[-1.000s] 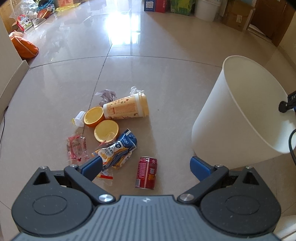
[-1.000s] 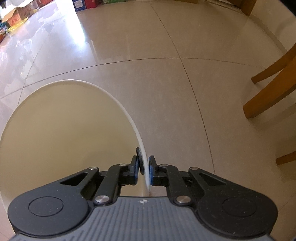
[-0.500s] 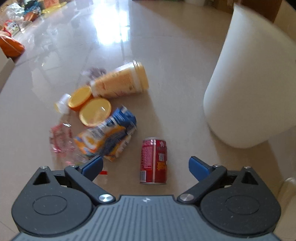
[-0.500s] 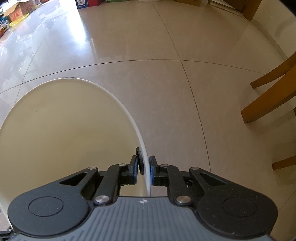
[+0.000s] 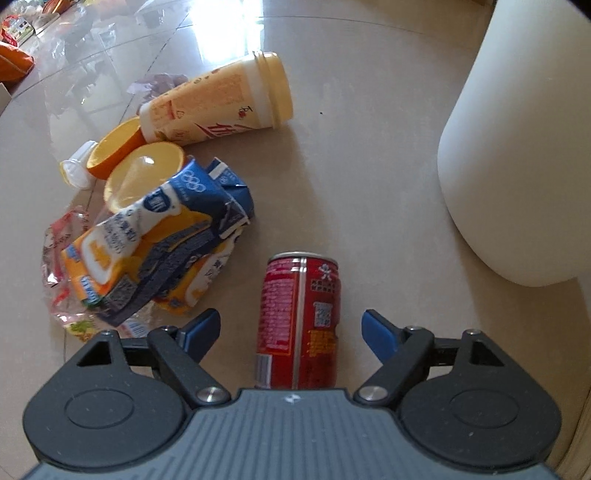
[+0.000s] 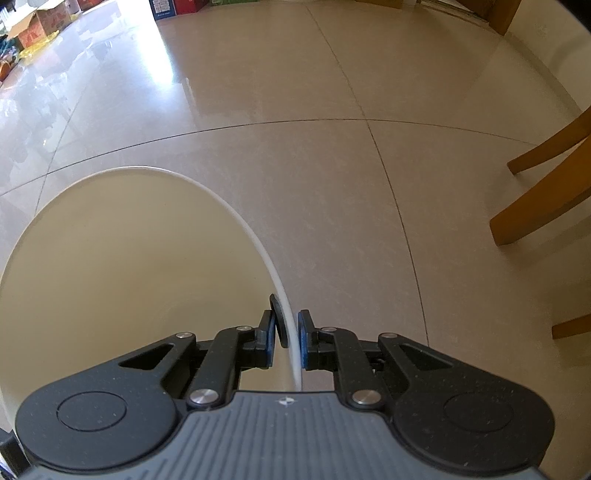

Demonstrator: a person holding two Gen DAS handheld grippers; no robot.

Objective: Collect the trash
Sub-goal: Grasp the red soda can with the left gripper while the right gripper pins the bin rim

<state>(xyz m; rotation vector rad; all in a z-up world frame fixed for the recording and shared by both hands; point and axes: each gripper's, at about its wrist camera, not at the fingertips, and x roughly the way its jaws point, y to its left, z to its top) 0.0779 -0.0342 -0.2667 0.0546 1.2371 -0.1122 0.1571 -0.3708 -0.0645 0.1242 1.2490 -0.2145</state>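
Left gripper (image 5: 291, 326) points down at the floor, jaws closing, red can (image 5: 301, 317) lying between the blue pads, not yet touched; crushed blue-and-yellow carton (image 5: 162, 240) just left of the can; beyond it two orange lids (image 5: 142, 170) and a tipped yellow cup (image 5: 218, 99); right gripper (image 6: 290, 334) clamped on the rim of the white bin (image 6: 280, 295).

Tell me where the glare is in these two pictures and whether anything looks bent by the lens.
Left wrist view: sun glare burns out the floor tiles at the top, beyond the yellow cup; the red can is sharp. Right wrist view: a bright streak on the floor at upper left; the tile joints and white bin rim curve with fisheye distortion.
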